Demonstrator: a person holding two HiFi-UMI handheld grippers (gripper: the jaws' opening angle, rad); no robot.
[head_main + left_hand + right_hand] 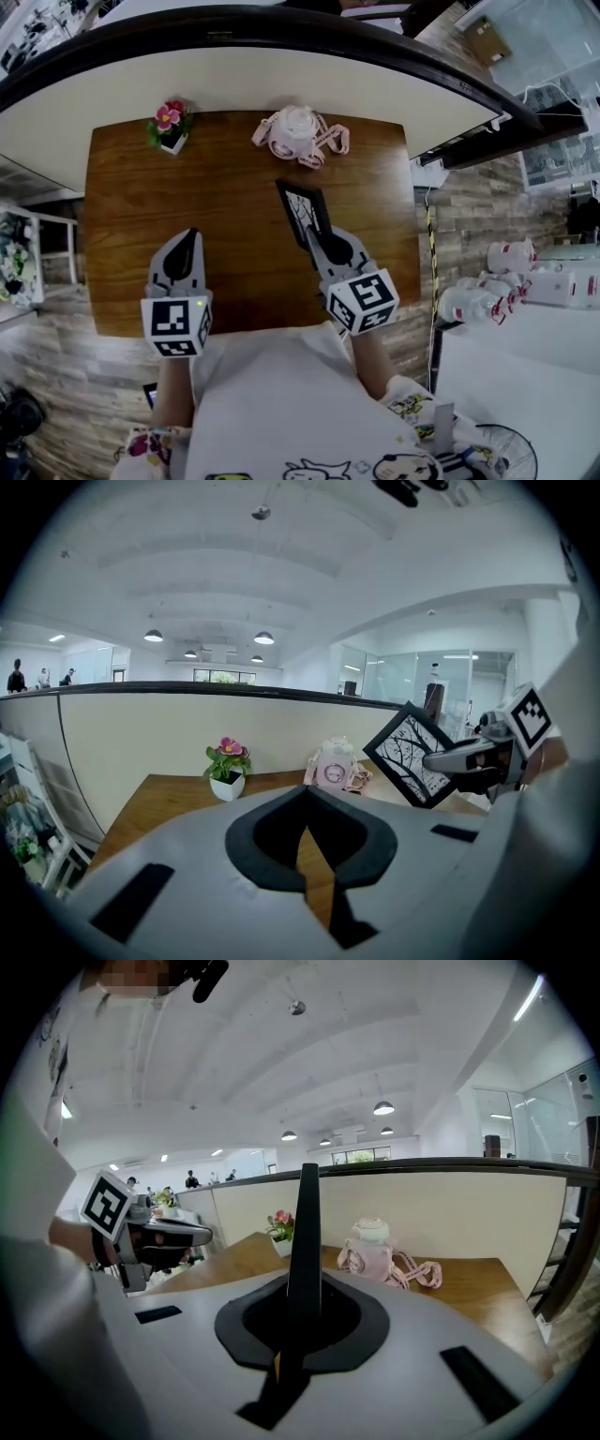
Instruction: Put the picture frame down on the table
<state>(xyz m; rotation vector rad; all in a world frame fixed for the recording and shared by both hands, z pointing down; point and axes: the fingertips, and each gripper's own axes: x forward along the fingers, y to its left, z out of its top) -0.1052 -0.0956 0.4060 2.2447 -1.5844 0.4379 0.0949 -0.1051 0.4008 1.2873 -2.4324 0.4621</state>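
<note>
Your right gripper [320,241]: fingers clamped on the frame's [303,208] lower edge, frame tilted over mid tabletop [234,187]. Your left gripper [187,242]: fingers together, nothing between them. Far edge: white pot [174,143] holds pink flowers [169,114]; pink bottle [292,131] well right of it.

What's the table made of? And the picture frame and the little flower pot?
Table: probably wood or veneer, brown with grain streaks and a soft sheen. Picture frame: black, smooth edge, maybe plastic or painted wood. Flower pot: plain white, ceramic or plastic, can't tell.
</note>
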